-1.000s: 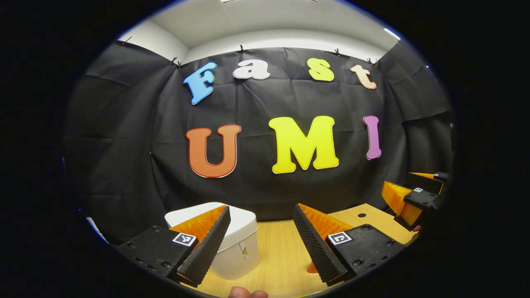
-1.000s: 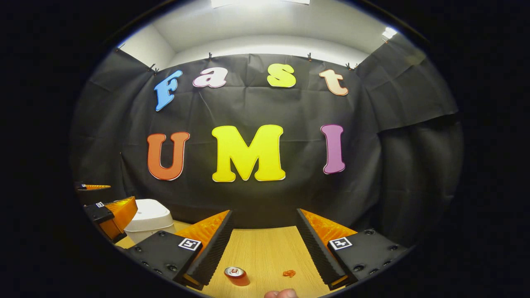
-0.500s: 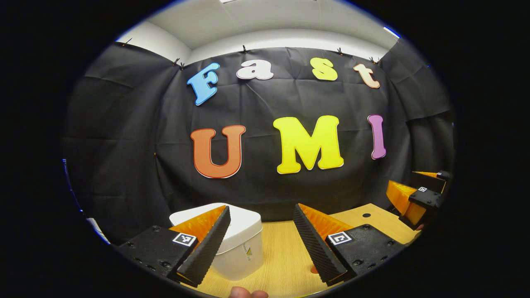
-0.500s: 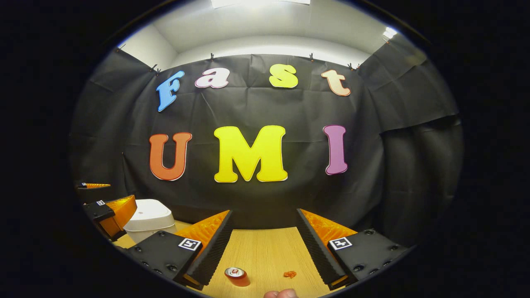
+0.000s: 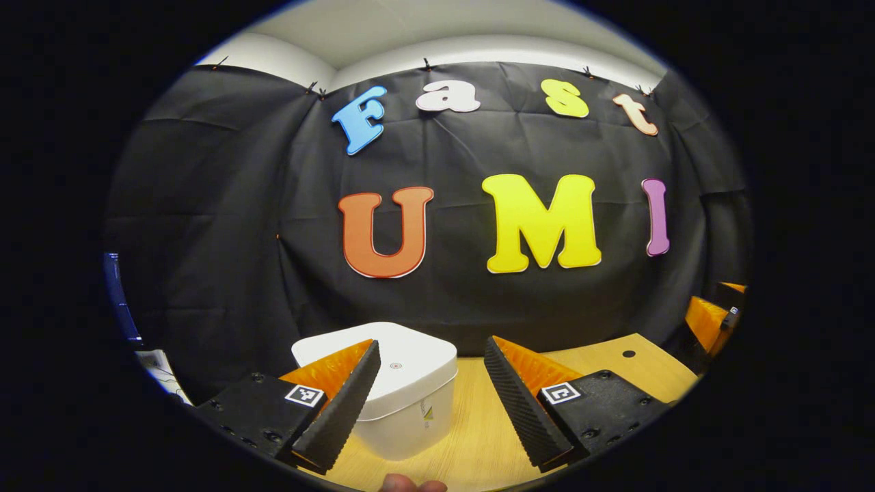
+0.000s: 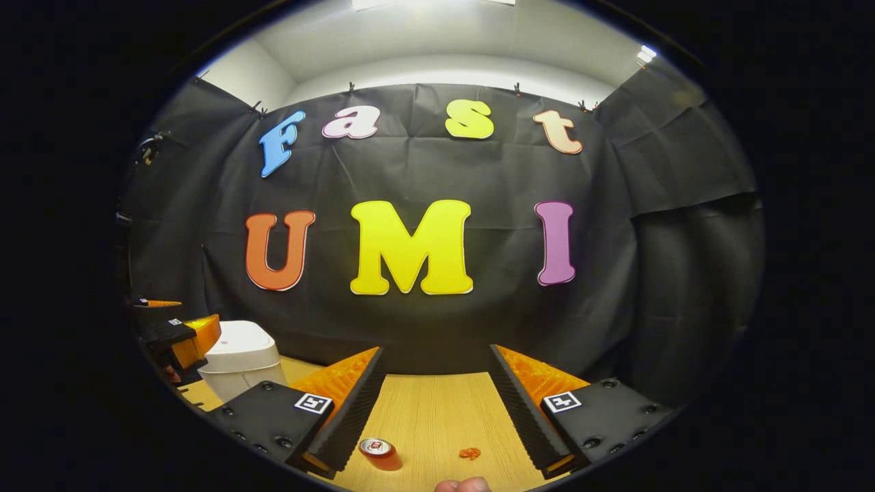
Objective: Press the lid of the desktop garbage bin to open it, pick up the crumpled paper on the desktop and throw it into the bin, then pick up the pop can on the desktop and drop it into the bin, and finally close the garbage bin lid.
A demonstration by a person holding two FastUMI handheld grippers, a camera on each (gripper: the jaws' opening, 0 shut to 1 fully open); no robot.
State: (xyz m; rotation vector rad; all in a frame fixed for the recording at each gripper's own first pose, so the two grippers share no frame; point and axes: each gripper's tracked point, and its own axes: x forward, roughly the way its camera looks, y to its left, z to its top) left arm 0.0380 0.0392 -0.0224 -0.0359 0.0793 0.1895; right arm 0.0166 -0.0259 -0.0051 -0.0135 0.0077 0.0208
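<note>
left gripper (image 5: 431,383): fingers spread apart, nothing between them, held over the near edge of the white garbage bin (image 5: 403,410). bin lid (image 5: 403,359) is down and flat, small dot mark near its middle. the bin stands on the wooden desktop (image 5: 472,437), close to the back wall.

right gripper (image 6: 434,393): fingers also apart and empty, above the desktop. pop can (image 6: 378,452) lies on its side just ahead of its left finger; a small orange scrap, probably the crumpled paper (image 6: 469,452) though it is too small to be sure, lies near the can, apart from it.

step in hand, as judged: pressing the lid open. nothing binned yet.

risks:
- the left finger hides the lid's near side, so a press may land off the latch spot and the lid stay down.
- the bin looks light; a slanted push could slide or tip it.
- the can, on its side, may roll if nudged.
- the paper is tiny and flat; wide fingers could close past it.
</note>
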